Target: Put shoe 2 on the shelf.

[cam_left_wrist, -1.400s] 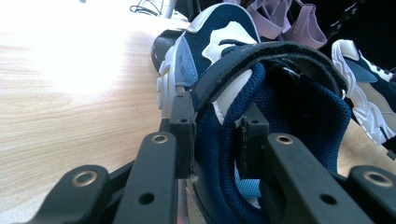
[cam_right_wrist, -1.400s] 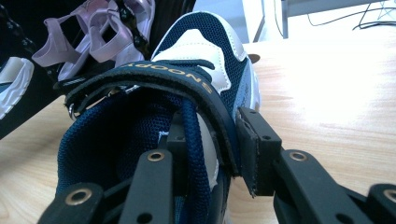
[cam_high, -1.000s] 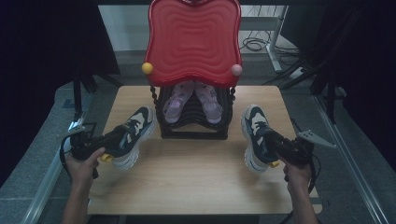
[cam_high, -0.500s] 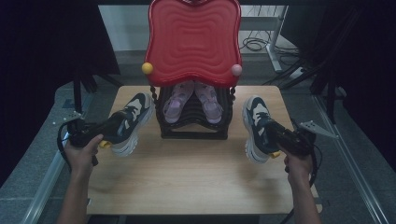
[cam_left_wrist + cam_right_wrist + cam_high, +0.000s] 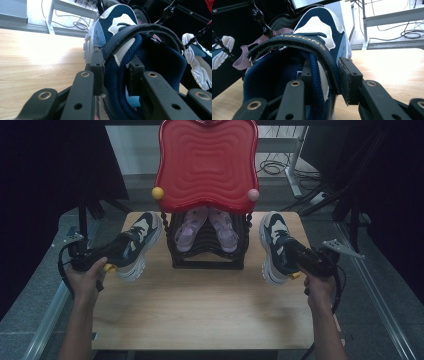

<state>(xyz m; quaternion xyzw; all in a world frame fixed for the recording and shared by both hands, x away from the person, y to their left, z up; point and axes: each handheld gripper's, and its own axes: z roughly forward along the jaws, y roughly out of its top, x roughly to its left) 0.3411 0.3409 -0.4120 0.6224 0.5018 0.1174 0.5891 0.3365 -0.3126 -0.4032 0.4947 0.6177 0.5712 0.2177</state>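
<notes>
Wooden table (image 5: 200, 310) with a black shoe rack (image 5: 207, 252) at its far edge, purple sandals (image 5: 205, 230) already on it. Left gripper (image 5: 107, 257) clamps the left sneaker (image 5: 137, 242), right gripper (image 5: 295, 260) the right sneaker (image 5: 272, 245), both lifted beside the rack; placing them looks left to do.

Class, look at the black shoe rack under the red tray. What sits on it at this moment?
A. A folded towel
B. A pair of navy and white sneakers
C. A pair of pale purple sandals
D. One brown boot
C: in the high view, two pale purple sandals rest on the black rack, while each navy and white sneaker is clamped in a gripper off to the rack's sides, left sneaker and right sneaker.
</notes>
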